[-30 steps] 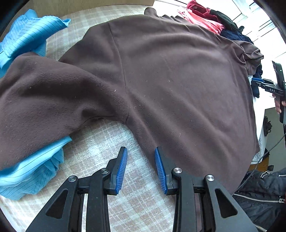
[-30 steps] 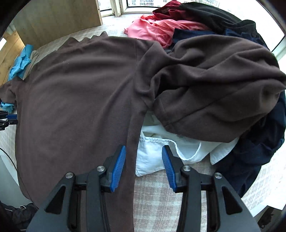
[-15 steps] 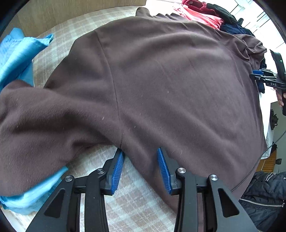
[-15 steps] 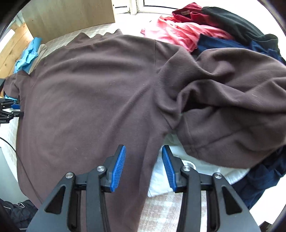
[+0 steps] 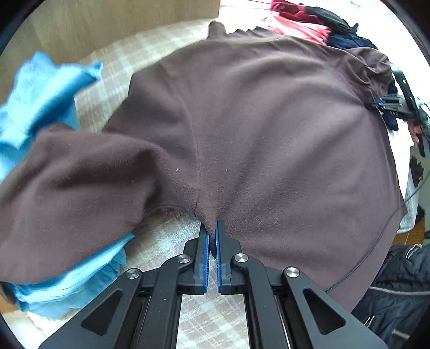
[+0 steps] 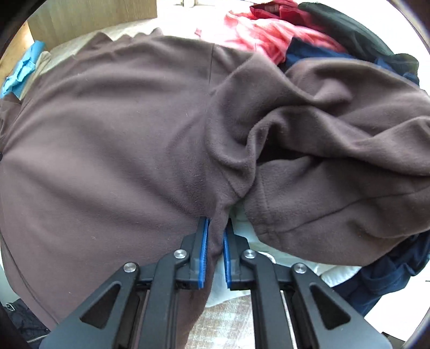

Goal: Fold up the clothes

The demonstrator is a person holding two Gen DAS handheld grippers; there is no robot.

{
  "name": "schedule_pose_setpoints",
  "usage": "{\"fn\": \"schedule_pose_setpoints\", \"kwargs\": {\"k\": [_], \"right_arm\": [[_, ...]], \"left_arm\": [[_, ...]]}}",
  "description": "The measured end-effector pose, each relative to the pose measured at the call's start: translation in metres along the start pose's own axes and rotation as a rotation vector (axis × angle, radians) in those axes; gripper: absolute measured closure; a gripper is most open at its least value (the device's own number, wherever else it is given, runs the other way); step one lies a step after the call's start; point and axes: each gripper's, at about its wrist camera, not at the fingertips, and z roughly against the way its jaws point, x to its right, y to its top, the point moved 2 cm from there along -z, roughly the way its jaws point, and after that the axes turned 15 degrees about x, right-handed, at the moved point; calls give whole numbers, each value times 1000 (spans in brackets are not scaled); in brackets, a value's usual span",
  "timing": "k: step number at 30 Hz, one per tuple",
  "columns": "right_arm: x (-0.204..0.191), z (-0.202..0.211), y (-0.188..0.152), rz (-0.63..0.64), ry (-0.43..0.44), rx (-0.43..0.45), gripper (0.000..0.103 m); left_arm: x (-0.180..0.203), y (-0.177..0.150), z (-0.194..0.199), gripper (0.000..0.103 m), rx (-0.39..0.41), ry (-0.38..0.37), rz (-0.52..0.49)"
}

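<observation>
A brown fleece sweater lies spread on a checked cloth surface, its body also filling the right wrist view. My left gripper is shut on the sweater's side edge just below the left armpit seam. The left sleeve bunches off to the left. My right gripper is shut on the sweater's other side edge below the right armpit. The right sleeve is heaped to the right. The right gripper also shows far right in the left wrist view.
A light blue garment lies under and beside the left sleeve. A pile of pink, red, black and navy clothes sits at the back right. A white garment lies under the right sleeve. A wooden panel stands behind.
Both grippers moved forward onto the sweater's side edges and went from open to shut on the fabric near each armpit.
</observation>
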Motion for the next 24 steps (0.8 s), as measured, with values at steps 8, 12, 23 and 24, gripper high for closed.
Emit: {"fn": "schedule_pose_setpoints", "kwargs": {"k": [8,12,23,24], "right_arm": [[-2,6,11,31,-31,-15,93],[-4,4,15,44,-39,-21,93],[-6,32,27,82,-137,-16,75],[-9,42,29,76,-137,-1,75]], "left_arm": [[-5,-20,21,87,9,-32,92],[20,-38,12,84,-32,-82,108],[-14,-31,68,103,102,12,148],[-11,-22,77,101,140,6,120]]}}
